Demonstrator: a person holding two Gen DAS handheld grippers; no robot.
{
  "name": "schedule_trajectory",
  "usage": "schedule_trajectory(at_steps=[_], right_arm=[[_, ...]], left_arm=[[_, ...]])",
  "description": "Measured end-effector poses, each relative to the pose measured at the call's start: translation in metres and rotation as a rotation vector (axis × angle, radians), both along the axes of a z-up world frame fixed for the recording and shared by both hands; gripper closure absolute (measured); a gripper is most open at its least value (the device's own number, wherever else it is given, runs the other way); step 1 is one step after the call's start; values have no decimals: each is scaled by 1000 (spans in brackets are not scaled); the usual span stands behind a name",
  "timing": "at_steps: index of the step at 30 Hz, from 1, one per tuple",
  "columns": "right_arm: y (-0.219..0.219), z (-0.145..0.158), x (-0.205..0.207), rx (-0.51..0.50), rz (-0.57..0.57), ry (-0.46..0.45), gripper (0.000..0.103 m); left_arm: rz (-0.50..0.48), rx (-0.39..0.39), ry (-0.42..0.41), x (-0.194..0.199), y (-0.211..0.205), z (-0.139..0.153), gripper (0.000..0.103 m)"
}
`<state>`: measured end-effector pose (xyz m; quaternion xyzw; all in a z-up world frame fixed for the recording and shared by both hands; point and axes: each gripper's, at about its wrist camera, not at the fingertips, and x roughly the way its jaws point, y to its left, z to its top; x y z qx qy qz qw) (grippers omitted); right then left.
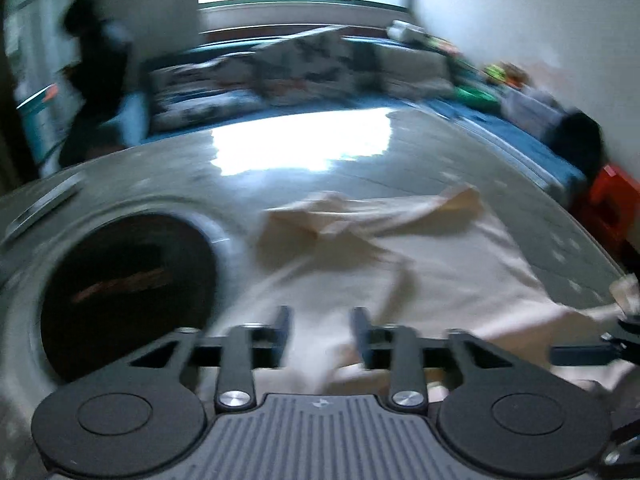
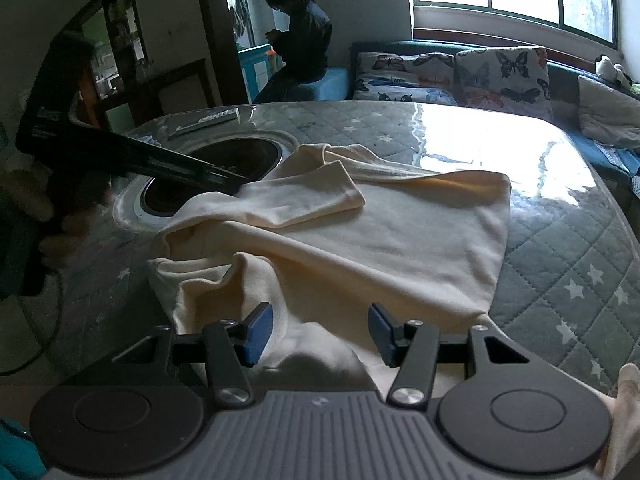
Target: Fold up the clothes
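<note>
A cream long-sleeved garment lies crumpled on the quilted table, one sleeve folded across its body. It also shows in the blurred left wrist view. My right gripper is open, its blue pads just above the garment's near edge, holding nothing. My left gripper is open over the garment's left part. In the right wrist view the left gripper's fingers reach to the garment's far left edge beside the round recess.
A dark round recess sits in the grey star-quilted table under a glossy cover, left of the garment. A flat strip lies at the far left. A sofa with butterfly cushions and a seated person are behind.
</note>
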<state>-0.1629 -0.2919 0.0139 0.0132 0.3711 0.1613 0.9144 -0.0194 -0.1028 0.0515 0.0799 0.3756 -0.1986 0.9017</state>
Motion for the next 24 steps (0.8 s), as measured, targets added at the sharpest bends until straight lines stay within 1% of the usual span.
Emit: schedule_trajectory(at_steps=[2,9,10,11,12,13,14,16,20,24], right_arm=[[-1,-1,0,2,0,4,49],[-3,-5,3,17,3,14,48],[-2,-5,3,19,4,14,48],[-3,-6,4,21,5,15,48],[-3,-6,4,23,4,16,48],[-4,-7,4,24,4,17,48],[-4,-7,4,23,3,17,48],[-4,-7,4,21,2,15,48],[-2,-5,1,11,2,9,48],[-1,-2,-2,5,1,-1,48]], left_arm=[[-53,24,6,2,-23,-7,53],[-76,86,14,22,-55,-32,54],[-79,95,14,25,-59,-36,60],[-77,103,3,25,-59,-36,73],[-74,110,-7,26,-58,-36,80],[-65,104,-5,28,-55,-36,91],[-55,90,1,30,-50,-34,98],[-22,41,6,32,-36,-26,100],[55,-19,-59,27,-1,2,100],[174,-72,-117,19,51,30,100]])
